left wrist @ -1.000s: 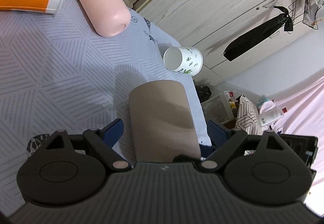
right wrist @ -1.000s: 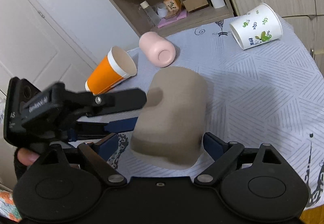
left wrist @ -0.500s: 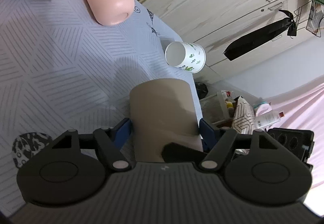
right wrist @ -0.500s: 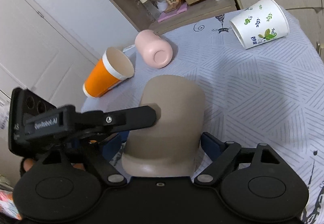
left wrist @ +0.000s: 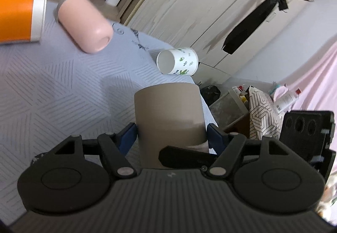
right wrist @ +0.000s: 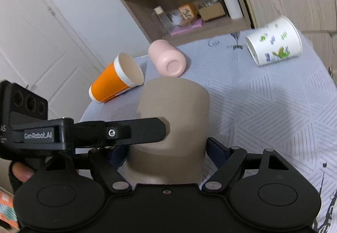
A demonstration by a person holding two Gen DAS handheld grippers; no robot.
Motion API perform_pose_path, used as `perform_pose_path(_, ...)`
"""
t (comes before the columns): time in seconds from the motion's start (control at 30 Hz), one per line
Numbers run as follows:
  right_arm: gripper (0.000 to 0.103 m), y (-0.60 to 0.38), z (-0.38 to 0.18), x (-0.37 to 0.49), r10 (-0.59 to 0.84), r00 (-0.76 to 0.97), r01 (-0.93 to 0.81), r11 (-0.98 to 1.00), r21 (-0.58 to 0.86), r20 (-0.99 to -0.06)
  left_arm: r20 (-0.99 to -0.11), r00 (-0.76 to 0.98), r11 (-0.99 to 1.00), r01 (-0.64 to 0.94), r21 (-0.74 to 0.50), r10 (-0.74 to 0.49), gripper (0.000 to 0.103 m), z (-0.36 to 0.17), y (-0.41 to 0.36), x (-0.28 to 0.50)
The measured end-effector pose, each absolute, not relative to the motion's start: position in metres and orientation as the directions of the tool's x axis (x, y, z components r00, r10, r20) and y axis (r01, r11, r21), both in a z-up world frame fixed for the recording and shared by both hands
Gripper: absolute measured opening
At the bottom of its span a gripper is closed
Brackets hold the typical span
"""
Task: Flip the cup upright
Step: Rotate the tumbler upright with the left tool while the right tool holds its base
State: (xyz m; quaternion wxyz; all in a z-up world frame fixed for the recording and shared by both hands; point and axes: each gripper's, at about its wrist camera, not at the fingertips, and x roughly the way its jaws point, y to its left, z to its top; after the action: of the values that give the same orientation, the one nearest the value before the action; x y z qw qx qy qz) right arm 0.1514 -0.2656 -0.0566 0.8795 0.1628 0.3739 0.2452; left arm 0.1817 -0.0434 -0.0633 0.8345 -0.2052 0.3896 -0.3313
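A taupe cup (left wrist: 168,112) is held off the table between both grippers, its closed bottom pointing away from each camera. My left gripper (left wrist: 171,134) is shut on the cup, blue pads pressed on both sides. My right gripper (right wrist: 167,148) is shut on the same cup (right wrist: 174,110) from the other side. The left gripper's finger crosses the cup in the right wrist view (right wrist: 134,132). The cup's mouth is hidden.
On the patterned cloth (right wrist: 263,106) lie three cups on their sides: an orange one (right wrist: 113,83), a pink one (right wrist: 166,58) and a white floral one (right wrist: 273,49). A shelf unit (right wrist: 189,1) and wooden cabinets (left wrist: 210,1) stand behind the table.
The left gripper has closed on the taupe cup. Both grippers have lifted and tilted it, so the cups on the table now sit lower and farther off.
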Motion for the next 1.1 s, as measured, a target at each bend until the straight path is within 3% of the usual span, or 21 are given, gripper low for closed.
perform_pose_path(0.57,0.084,-0.234,-0.045,0.110,0.506,0.700,-0.475,0.857,0.200,-0.504,-0.425,0.588,0.724,0.517,-0.457,-0.688,0.071,-0.051,-0.025,0.130)
perform_pose_path(1.1,0.083,-0.191,-0.046,0.132,0.442,0.780,-0.510,0.859,-0.041,-0.443,-0.445,0.671,0.805,0.510,-0.303,-0.593,0.071,-0.041,-0.018,0.151)
